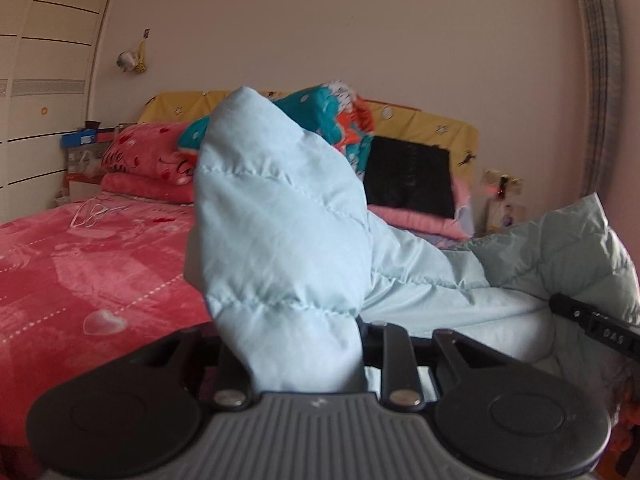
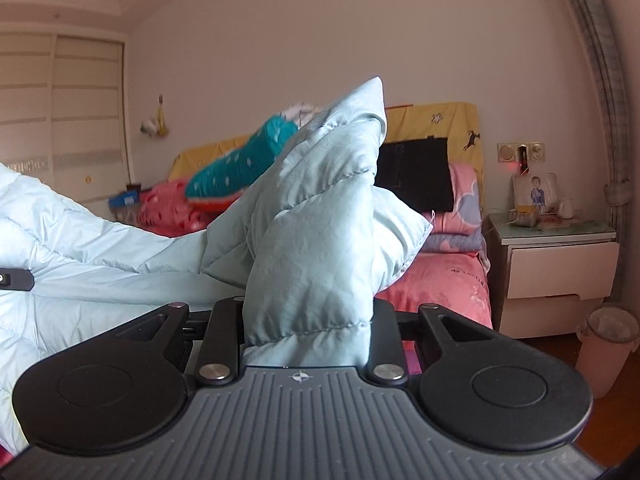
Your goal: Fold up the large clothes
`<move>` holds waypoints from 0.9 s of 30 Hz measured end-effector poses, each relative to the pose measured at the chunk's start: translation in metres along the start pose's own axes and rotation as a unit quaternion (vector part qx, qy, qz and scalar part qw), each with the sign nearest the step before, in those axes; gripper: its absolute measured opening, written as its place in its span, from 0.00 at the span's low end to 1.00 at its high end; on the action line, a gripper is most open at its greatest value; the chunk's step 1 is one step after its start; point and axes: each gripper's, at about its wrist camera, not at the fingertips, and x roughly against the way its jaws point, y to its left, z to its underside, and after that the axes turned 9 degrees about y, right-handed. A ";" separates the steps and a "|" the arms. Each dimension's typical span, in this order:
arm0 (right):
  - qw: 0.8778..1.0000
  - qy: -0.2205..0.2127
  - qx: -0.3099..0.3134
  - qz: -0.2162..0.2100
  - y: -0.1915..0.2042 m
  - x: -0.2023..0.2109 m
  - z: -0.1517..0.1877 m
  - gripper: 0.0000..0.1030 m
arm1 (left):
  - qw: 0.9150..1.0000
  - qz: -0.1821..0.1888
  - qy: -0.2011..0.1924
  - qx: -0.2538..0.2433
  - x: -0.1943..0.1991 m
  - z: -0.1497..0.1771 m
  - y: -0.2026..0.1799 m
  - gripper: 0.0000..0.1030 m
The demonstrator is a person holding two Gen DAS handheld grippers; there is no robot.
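Pale walls are enclosing a bedroom, with a sliding-door wardrobe (image 1: 44, 80) standing along the left side and a bed (image 1: 80, 264) under a pink heart-patterned cover filling the middle. Its headboard, draped in a yellow cloth (image 2: 440, 124), is backing up against the far wall. Spreading across the near edge of the bed is the pale blue quilted coat (image 1: 280, 216), the largest loose thing here; it is sagging between the two claws, with one bunched end rising in front of each camera. At the head of the bed, a teal and orange quilt (image 1: 320, 116) is lying heaped on folded pink blankets (image 1: 148, 160), and a black cushion (image 1: 412, 180) is leaning against the headboard near the bed's right corner. Beside that corner a white nightstand (image 2: 560, 264) is carrying a framed photo and a cup, and a pink bin (image 2: 608, 344) is sitting on the floor just in front of it. The left gripper (image 1: 304, 360) is pinching a thick fold of the coat, its jaws pressing in from both sides. The right gripper (image 2: 306, 332) is clamping the other bunched end in the same way. A small toy (image 1: 132, 60) is hanging on the wall by the wardrobe.
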 end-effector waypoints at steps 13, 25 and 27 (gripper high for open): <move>0.995 0.064 0.046 0.063 0.041 -0.105 0.043 0.65 | 0.996 -0.071 0.027 -0.043 -0.054 0.032 0.014 0.57; 0.983 0.060 -0.043 0.170 -0.002 -0.062 0.071 1.00 | 0.985 -0.170 0.020 0.000 -0.041 0.043 0.053 0.91; 0.979 0.050 -0.063 0.188 -0.017 -0.054 0.069 1.00 | 0.983 -0.182 0.017 0.004 -0.031 0.048 0.053 0.91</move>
